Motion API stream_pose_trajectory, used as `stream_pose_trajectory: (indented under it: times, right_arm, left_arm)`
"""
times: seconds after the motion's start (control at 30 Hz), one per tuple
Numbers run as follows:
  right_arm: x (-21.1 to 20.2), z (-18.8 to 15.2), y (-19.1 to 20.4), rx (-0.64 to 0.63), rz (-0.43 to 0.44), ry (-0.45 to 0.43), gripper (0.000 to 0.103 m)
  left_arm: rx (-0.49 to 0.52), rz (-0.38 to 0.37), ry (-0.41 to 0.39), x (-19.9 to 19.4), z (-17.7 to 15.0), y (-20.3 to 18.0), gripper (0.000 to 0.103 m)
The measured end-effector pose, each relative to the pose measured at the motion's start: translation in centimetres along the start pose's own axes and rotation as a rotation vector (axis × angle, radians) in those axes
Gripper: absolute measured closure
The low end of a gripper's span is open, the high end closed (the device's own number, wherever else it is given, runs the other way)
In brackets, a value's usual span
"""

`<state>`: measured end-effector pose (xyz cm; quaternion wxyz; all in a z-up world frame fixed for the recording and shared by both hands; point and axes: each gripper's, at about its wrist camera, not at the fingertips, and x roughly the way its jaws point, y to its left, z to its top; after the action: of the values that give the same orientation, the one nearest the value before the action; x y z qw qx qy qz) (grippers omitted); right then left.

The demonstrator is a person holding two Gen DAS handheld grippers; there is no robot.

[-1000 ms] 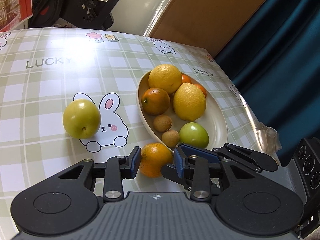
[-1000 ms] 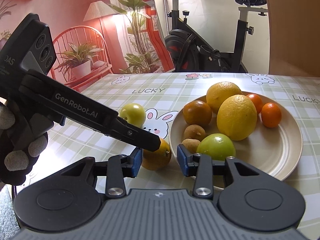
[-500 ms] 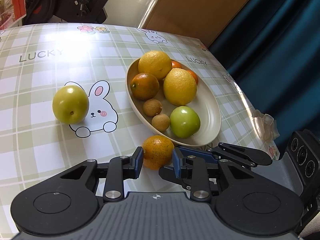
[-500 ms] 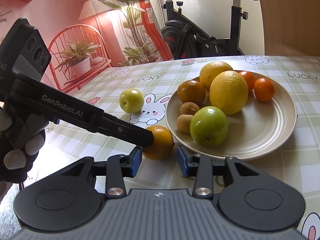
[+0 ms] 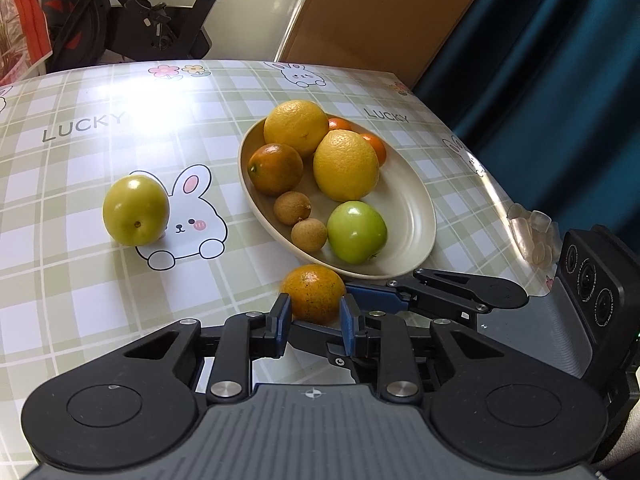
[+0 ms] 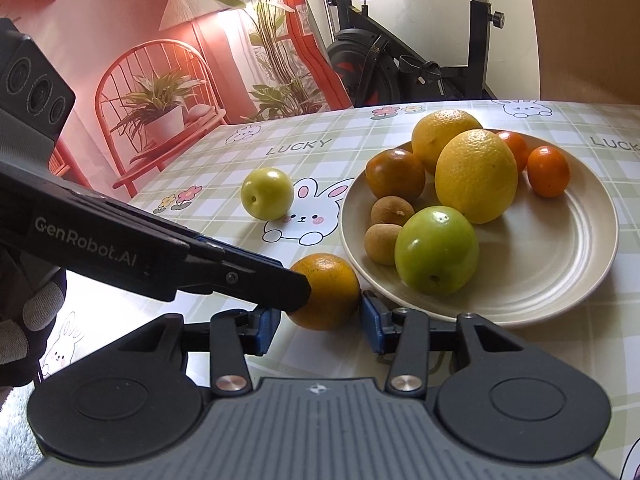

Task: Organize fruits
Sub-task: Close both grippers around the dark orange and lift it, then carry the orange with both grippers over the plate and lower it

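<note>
While the table (image 5: 80, 280), covered in a green checked cloth, is seen to run out to a curved edge near the blue curtain (image 5: 560, 100), wide bare cloth is left on the side away from that edge. The cream plate (image 6: 560, 280) is set beside this open area; in the left wrist view it appears oval, with its long axis running from the near rim away toward the table's far side. Eight fruits are counted on it: two large yellow citrus, one dark orange, one green fruit, two small orange ones and two small brown ones. One yellow-green fruit (image 5: 135, 210) is left alone on the cloth, well apart from the plate. One orange (image 5: 313, 294) is found just beside the near rim, roundish, so no long axis can be told. It is clamped between the pads of the left gripper (image 5: 313, 322), whose jaws have just been closing. The right gripper (image 6: 316, 326) is held with its jaws spread and just opening, and its pads stand clear of the orange.
</note>
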<state>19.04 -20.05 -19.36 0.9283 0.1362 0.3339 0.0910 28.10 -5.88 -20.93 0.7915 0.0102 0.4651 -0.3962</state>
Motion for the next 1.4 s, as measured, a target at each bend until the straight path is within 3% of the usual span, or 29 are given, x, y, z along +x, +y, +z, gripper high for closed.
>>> stream_pose_trajectory:
  times: [0.37,0.73,1.13,1.4]
  right_arm:
    - [-3.1,-0.5,0.4,-0.036,-0.019,-0.053,0.057]
    - [-6.6,1.6,-3.6,-0.001,-0.089,-0.123,0.057]
    - [-4.8,2.8,-9.6,0.025,-0.148,-0.097,0.057]
    - [-3.6,3.4,-11.1,0.013,-0.143,-0.108,0.057]
  left_arm:
    - [0.069,0.056,-0.027,-1.2,0.5,-4.6,0.075]
    - [0.081,0.036,-0.063,1.4,4.3,-8.9,0.075]
    - [0.094,0.062,0.007,7.7,8.1,-10.5,0.075]
    - [0.040,0.106,-0.024,8.3,8.7,-10.0,0.074]
